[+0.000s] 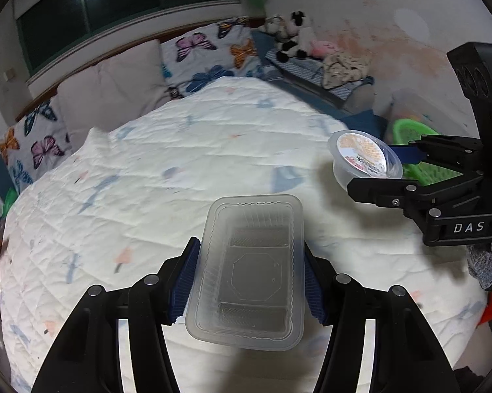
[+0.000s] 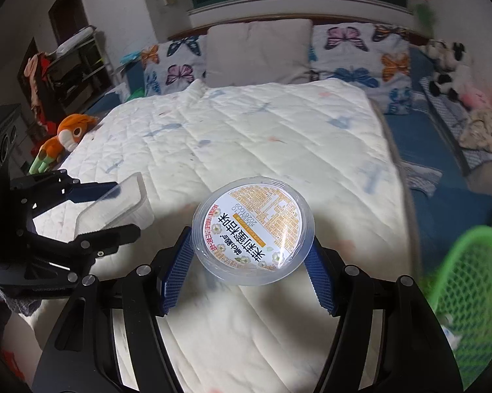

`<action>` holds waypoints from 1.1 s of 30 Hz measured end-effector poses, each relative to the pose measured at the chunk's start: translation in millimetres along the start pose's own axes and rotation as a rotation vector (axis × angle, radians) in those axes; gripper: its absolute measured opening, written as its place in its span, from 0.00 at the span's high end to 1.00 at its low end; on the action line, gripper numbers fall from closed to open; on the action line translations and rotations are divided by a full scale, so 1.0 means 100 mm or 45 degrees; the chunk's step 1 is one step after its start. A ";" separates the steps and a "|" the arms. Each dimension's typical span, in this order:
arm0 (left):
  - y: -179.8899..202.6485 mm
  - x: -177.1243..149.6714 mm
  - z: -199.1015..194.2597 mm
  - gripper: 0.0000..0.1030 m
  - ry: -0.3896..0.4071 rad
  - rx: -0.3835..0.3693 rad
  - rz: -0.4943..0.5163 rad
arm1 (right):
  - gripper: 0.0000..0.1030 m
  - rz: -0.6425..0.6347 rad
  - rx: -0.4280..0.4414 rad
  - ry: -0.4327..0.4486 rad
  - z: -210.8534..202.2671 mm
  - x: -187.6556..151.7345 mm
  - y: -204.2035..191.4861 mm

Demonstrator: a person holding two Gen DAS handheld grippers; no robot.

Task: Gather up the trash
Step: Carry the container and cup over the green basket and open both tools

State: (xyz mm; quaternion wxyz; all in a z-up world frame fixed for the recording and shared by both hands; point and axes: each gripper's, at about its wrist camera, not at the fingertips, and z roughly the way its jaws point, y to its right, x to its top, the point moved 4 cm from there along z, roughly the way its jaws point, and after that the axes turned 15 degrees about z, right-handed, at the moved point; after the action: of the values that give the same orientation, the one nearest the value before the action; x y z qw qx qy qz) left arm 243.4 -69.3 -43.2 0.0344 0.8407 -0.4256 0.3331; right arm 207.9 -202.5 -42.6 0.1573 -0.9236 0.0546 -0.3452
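My left gripper (image 1: 249,278) is shut on a clear rectangular plastic tray (image 1: 250,271) and holds it above the white quilted bed (image 1: 180,163). My right gripper (image 2: 250,262) is shut on a round clear plastic tub with a printed label lid (image 2: 253,229), also held above the bed. In the left wrist view the right gripper (image 1: 376,170) shows at the right with the tub (image 1: 363,157). In the right wrist view the left gripper (image 2: 121,209) shows at the left with the tray (image 2: 115,203).
A green mesh basket (image 2: 468,281) sits off the bed's right side, and shows in the left wrist view (image 1: 412,144). Butterfly pillows (image 2: 354,52) and a plain pillow (image 2: 259,52) line the headboard. An orange plush toy (image 2: 65,137) lies at the bed's left edge. Plush toys (image 1: 288,36) are at the far right.
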 end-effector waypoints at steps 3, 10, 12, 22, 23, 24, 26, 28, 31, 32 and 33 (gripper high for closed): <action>0.28 0.13 -0.03 0.46 0.021 -0.027 0.037 | 0.36 0.015 -0.041 0.034 -0.20 -0.08 0.17; 0.87 0.49 -0.06 0.46 0.065 -0.104 0.111 | 0.36 0.109 -0.123 0.093 -0.63 -0.27 0.71; 1.01 0.59 -0.04 0.46 0.073 -0.122 0.131 | 0.36 0.143 -0.145 0.101 -0.72 -0.31 0.88; 1.68 1.03 0.12 0.46 0.086 -0.211 0.210 | 0.36 0.311 -0.284 0.138 -1.14 -0.55 1.75; 1.72 1.06 0.14 0.46 0.086 -0.220 0.212 | 0.36 0.329 -0.296 0.140 -1.18 -0.57 1.83; 1.76 1.09 0.15 0.46 0.088 -0.229 0.215 | 0.35 0.342 -0.303 0.141 -1.20 -0.59 1.88; 1.85 1.15 0.19 0.46 0.089 -0.242 0.224 | 0.35 0.371 -0.323 0.143 -1.24 -0.63 2.00; 1.95 1.22 0.23 0.46 0.087 -0.259 0.233 | 0.35 0.394 -0.333 0.141 -1.26 -0.66 2.08; 2.05 1.30 0.27 0.45 0.083 -0.276 0.242 | 0.35 0.430 -0.353 0.138 -1.29 -0.72 2.23; 2.10 1.33 0.29 0.45 0.082 -0.281 0.244 | 0.34 0.440 -0.353 0.136 -1.31 -0.73 2.26; 2.13 1.35 0.30 0.45 0.080 -0.286 0.247 | 0.33 0.450 -0.353 0.135 -1.32 -0.75 2.29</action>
State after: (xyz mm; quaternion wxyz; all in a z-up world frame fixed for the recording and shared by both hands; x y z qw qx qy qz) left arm 158.1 -308.5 -34.7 0.1092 0.7756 -0.5380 0.3115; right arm 67.0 -436.6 -70.1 0.0840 -0.8930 0.2707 -0.3495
